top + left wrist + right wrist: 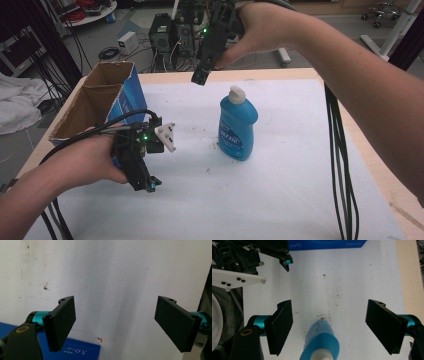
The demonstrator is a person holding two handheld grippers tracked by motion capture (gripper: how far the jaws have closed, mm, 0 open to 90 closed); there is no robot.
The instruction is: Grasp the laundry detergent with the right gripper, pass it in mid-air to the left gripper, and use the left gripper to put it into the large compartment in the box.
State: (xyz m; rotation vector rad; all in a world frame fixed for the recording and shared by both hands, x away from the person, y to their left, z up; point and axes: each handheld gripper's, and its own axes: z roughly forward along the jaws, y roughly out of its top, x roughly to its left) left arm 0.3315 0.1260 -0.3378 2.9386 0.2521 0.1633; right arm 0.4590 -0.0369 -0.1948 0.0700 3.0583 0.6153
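A blue detergent bottle (238, 125) stands upright mid-worktop (280, 200), apparently awaiting a grasp: the right gripper (200, 76), jaws spread and empty, hangs above its white cap, forearm reaching across. The left gripper (145, 182), likewise released, hovers by the open cardboard box (100, 102) at the left edge.

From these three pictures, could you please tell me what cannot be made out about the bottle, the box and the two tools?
- Bottle: label print too small in the high view; cut off by the bottom edge in the right gripper view.
- Box: inside mostly hidden by its walls; the near end is behind the left tool and hand.
- Right tool: jaw gap hidden in the high view by its own body.
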